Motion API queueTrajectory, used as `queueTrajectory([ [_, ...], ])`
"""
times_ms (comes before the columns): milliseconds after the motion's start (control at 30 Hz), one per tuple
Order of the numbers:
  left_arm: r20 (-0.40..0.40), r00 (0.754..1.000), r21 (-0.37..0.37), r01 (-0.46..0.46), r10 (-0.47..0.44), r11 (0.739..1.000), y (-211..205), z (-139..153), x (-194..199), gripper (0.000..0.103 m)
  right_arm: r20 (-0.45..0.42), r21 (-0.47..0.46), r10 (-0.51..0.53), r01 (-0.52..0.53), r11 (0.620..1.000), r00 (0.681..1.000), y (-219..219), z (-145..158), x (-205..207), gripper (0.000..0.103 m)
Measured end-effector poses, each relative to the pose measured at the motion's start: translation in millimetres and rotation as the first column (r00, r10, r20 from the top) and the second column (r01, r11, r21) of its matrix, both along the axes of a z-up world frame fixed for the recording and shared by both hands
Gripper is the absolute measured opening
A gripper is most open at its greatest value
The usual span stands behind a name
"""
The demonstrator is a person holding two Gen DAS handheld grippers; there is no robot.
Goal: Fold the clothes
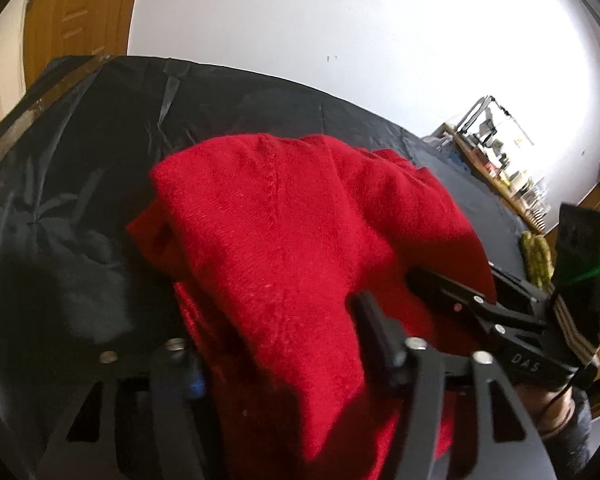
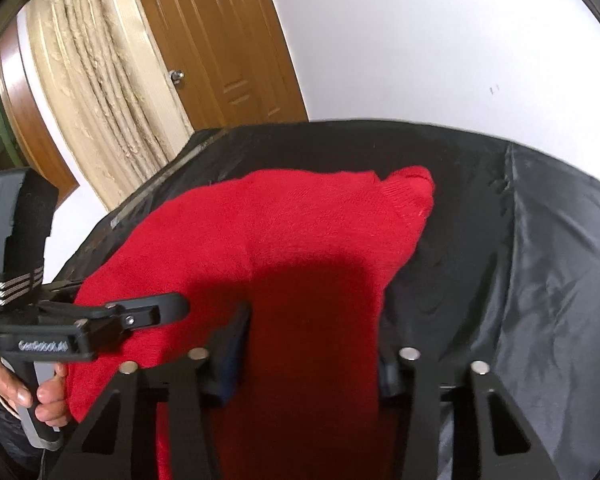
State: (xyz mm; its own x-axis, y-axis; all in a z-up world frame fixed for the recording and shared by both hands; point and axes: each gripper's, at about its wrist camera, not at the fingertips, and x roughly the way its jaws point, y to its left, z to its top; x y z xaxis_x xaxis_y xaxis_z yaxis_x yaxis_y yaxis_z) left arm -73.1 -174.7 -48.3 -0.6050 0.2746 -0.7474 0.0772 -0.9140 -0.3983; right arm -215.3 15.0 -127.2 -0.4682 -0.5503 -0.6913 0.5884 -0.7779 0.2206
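My left gripper [image 1: 284, 344] clamped on red knit sweater [image 1: 300, 220], fabric bunched between fingers. My right gripper [image 2: 312, 344] likewise clamped on sweater. Sweater drapes toward 12 o'clock over black table cover [image 1: 100, 140]. Wooden door [image 2: 220, 40] beyond.

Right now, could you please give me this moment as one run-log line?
task: fold clothes | red sweater on black cloth | left gripper shut on red sweater | right gripper shut on red sweater
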Motion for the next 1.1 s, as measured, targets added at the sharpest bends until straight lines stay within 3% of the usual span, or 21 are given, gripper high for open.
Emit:
queueTrajectory([
  [200, -0.038, 0.999, 0.025, 0.023, -0.022, 0.999, 0, 10, 4, 0.040, -0.104, -0.007, -0.024, 0.023, 1.000, 0.994, 5, 19, 23, 0.040],
  [367, -0.056, 0.997, 0.066, 0.062, -0.058, 0.996, 7, 19, 8, 0.040, -0.173, -0.022, -0.048, 0.045, 0.999, 0.984, 14, 38, 42, 0.038],
  [567, -0.058, 0.989, 0.041, 0.137, -0.135, 0.990, 45, 31, 10, 0.040, -0.232, -0.021, -0.095, 0.092, 0.995, 0.968, 43, 60, 70, 0.038],
  [867, -0.079, 0.958, -0.040, 0.274, -0.277, 0.961, 142, 74, 3, 0.040, -0.300, -0.065, -0.232, 0.223, 0.973, 0.925, 127, 92, 105, 0.038],
  [1100, -0.126, 0.910, -0.085, 0.387, -0.395, 0.918, 264, 110, -22, 0.040, -0.382, -0.095, -0.372, 0.365, 0.926, 0.846, 231, 121, 127, 0.038],
])
